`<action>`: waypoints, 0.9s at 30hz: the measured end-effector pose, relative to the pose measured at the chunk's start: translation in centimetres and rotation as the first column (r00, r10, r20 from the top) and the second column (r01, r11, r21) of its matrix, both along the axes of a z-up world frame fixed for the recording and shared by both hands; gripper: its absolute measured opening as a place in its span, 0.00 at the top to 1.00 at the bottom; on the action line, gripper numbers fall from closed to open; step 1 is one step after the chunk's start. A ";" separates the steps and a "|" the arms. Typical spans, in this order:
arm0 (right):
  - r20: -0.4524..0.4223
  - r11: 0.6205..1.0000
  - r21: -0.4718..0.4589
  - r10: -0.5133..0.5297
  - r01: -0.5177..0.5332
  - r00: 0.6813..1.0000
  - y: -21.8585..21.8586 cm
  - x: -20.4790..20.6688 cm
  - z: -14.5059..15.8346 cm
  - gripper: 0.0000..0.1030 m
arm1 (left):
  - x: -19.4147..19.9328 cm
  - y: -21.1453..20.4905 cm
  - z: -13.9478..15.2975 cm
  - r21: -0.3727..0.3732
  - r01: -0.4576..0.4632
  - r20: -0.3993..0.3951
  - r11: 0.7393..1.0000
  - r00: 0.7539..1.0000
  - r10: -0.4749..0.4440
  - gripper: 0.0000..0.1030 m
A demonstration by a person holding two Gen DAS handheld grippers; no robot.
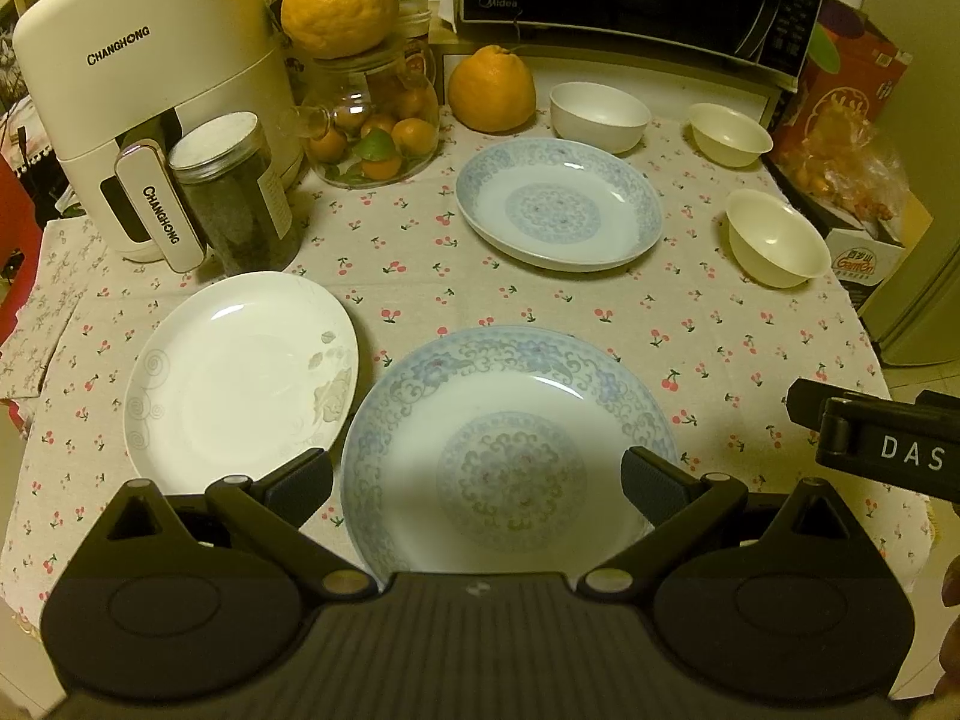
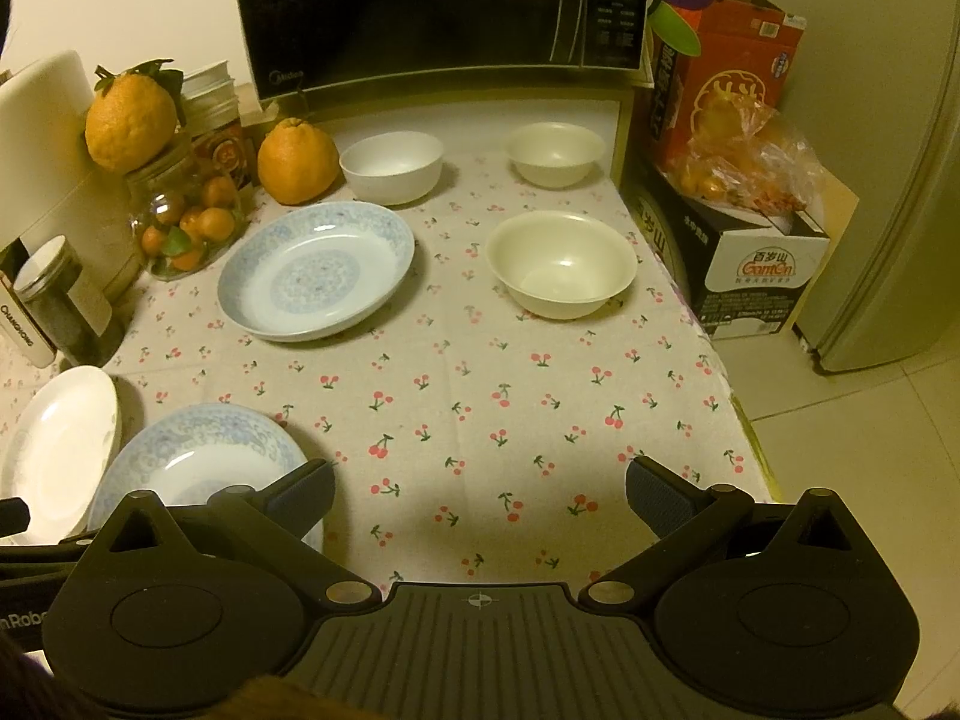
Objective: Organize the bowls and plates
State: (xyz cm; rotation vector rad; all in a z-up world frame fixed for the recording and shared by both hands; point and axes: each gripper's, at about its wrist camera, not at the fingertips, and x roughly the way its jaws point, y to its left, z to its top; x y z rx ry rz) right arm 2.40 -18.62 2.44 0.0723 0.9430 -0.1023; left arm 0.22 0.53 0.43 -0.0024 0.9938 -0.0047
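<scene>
Nothing has been gathered yet: three plates and three bowls lie singly on the cherry-print table (image 2: 480, 408), so the task is judged to be at its opening step.

The left hand-held gripper (image 1: 477, 483) is held spread wide and empty above the near blue-patterned plate (image 1: 510, 450), its fingers to either side of the plate and not seen to touch it. The right hand-held gripper (image 2: 480, 495) is likewise released, empty, over bare cloth.

The plain white plate (image 1: 240, 381) lies just beside the near blue plate; the far blue-patterned plate (image 1: 558, 204) sits toward the back. The white bowl (image 2: 393, 165) and two cream bowls (image 2: 555, 153) (image 2: 561, 264) stand apart on the right and rear.

Next move, as judged: the near plate's rim must be pinched from the edge, since it lies flat on the cloth, then stacked on its matching plate.

Obstructions: a lidded jar (image 1: 234, 195), a glass jar of small citrus (image 1: 375, 120), a large orange fruit (image 1: 492, 90) and a white appliance (image 1: 144, 90) crowd the rear left; the microwave (image 2: 432, 6) stands behind. The centre is unobstructed.
</scene>
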 end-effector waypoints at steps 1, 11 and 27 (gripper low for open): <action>0.000 1.000 0.000 0.000 0.000 1.000 0.0 0.0 0.0 0.00 | 0.0 0.0 0.0 0.000 0.000 0.002 1.000 1.000 0.000 0.00; -0.002 1.000 0.002 -0.001 0.001 1.000 -0.1 0.0 -0.1 0.00 | -0.1 0.0 0.0 -0.003 0.001 0.004 1.000 1.000 -0.001 0.00; -0.003 1.000 0.001 -0.001 0.001 1.000 -0.1 -0.1 -0.3 0.00 | -0.2 -0.1 0.0 -0.006 0.000 0.004 1.000 1.000 0.000 0.00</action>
